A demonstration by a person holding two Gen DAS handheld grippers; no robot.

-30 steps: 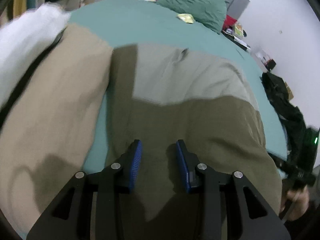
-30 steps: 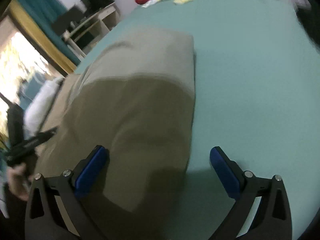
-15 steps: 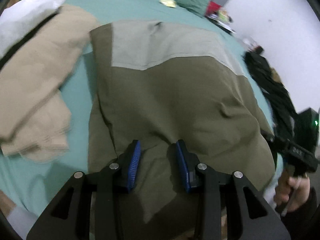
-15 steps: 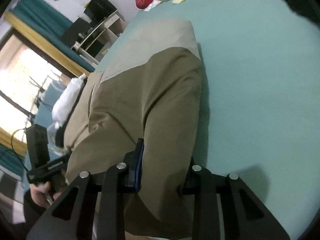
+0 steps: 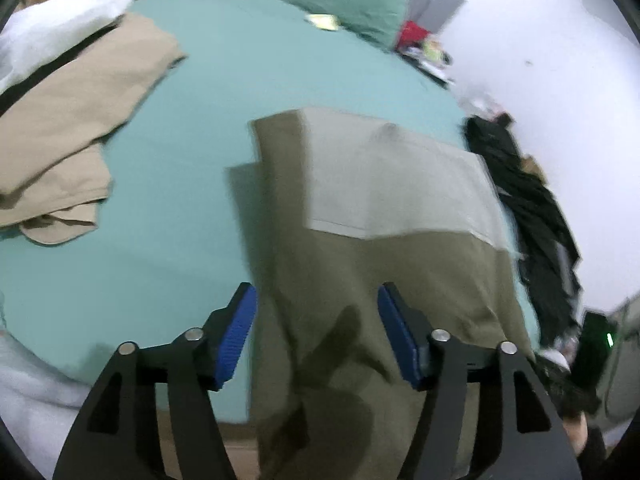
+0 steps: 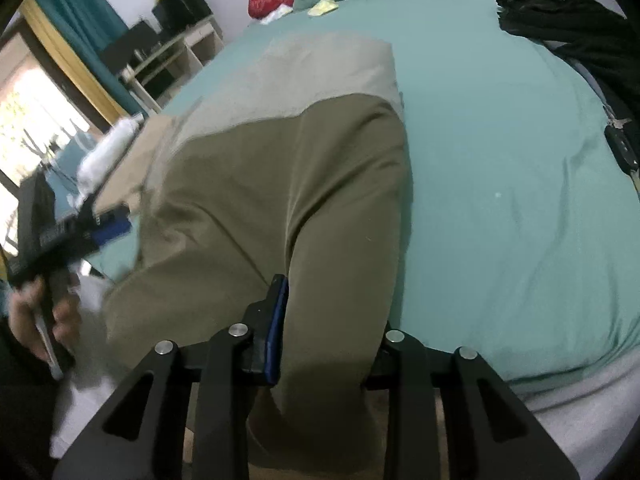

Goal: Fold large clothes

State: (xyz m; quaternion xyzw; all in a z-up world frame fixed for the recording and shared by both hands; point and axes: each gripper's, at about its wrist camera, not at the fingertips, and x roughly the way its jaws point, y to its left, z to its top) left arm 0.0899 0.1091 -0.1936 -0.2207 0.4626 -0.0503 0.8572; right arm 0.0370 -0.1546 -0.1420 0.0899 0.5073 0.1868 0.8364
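Observation:
A large olive garment with a pale grey upper panel (image 5: 360,280) lies on the teal bed (image 5: 180,200), its lower part hanging over the near edge. My left gripper (image 5: 318,332) is over that lower part, its jaws opening wide; cloth lies between the blue pads (image 5: 240,332) but neither presses on it. In the right wrist view the same garment (image 6: 280,180) is bunched between the fingers of my right gripper (image 6: 328,332). Its jaws are opening slightly but still pinch the fold. One blue pad (image 6: 276,328) shows; the other is hidden by the cloth.
A beige garment (image 5: 68,120) and a white bundle (image 5: 52,28) lie at the left of the bed. Black clothes (image 6: 560,12) and a key fob (image 6: 620,148) lie along the right side. Pillows (image 5: 348,4) sit at the head, shelves (image 6: 172,60) beyond.
The right gripper went from wide open to shut on the garment's fold. The left gripper's jaws spread apart and let go of the cloth. Both views pulled back toward the bed's near edge.

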